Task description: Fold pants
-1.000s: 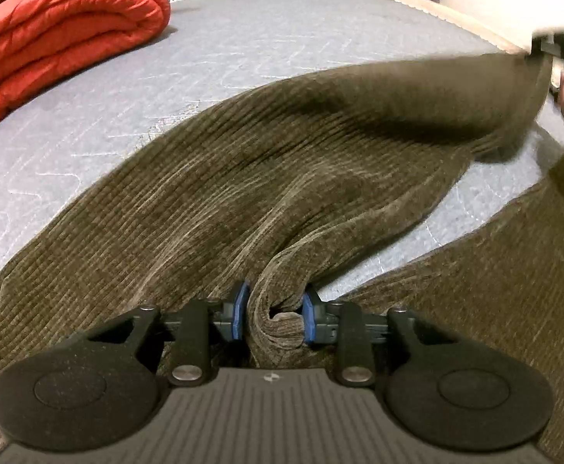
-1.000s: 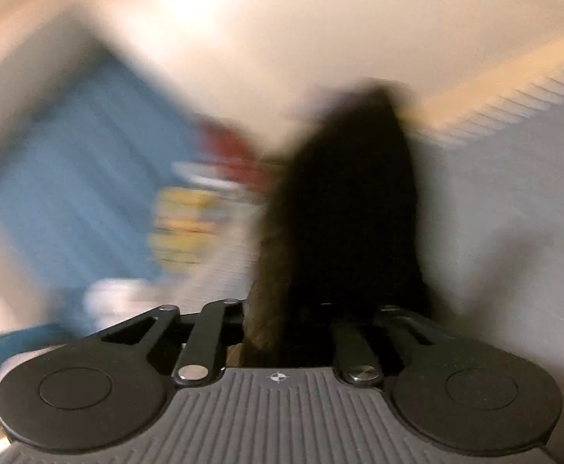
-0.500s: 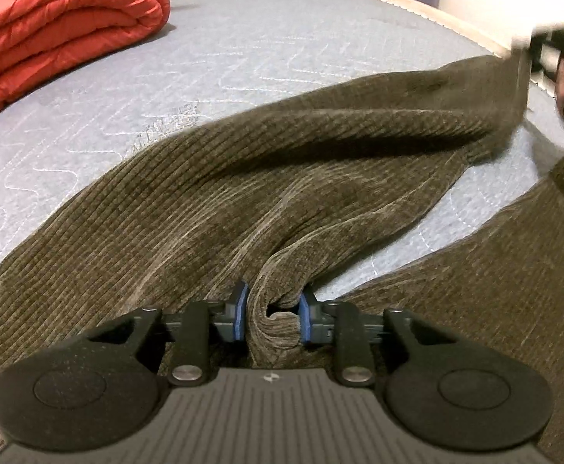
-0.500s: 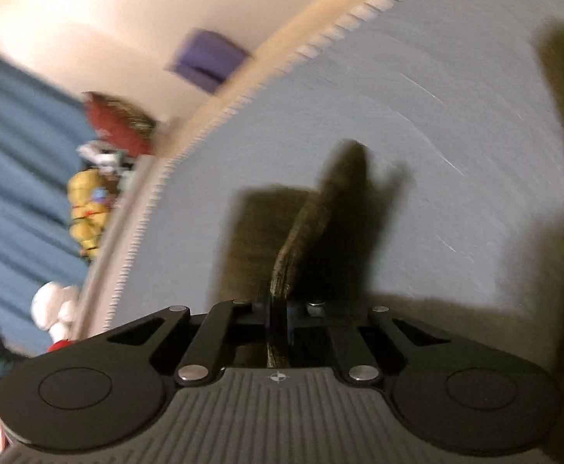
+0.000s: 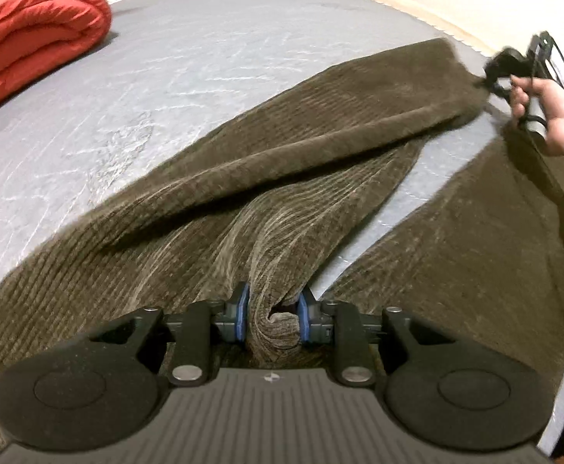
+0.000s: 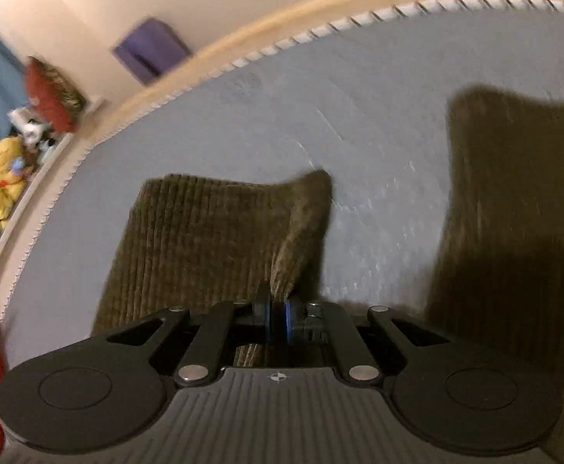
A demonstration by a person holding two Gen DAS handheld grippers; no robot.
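Dark olive corduroy pants (image 5: 282, 147) lie spread on a grey-blue mattress (image 5: 204, 58). My left gripper (image 5: 271, 317) is shut on a bunched fold of cloth where the two legs meet. One leg runs to the upper right, rolled over along its length. At that leg's end a hand (image 5: 552, 116) holds my right gripper (image 5: 494, 73). In the right wrist view my right gripper (image 6: 277, 319) is shut on the edge of that leg's hem (image 6: 204, 232), which rests on the mattress. The other leg (image 6: 514, 212) lies to the right.
A folded red quilt (image 5: 30, 38) sits at the mattress's far left. The mattress edge (image 6: 243, 62) curves close behind the hem, with a purple object (image 6: 150, 52) and stuffed toys (image 6: 7, 178) beyond it. Bare mattress stretches between the quilt and the pants.
My right gripper has shut on the hem and brought it down onto the mattress, tipping from the wall toward the bed. The held leg has sunk and rolled over. The left gripper rose slightly.
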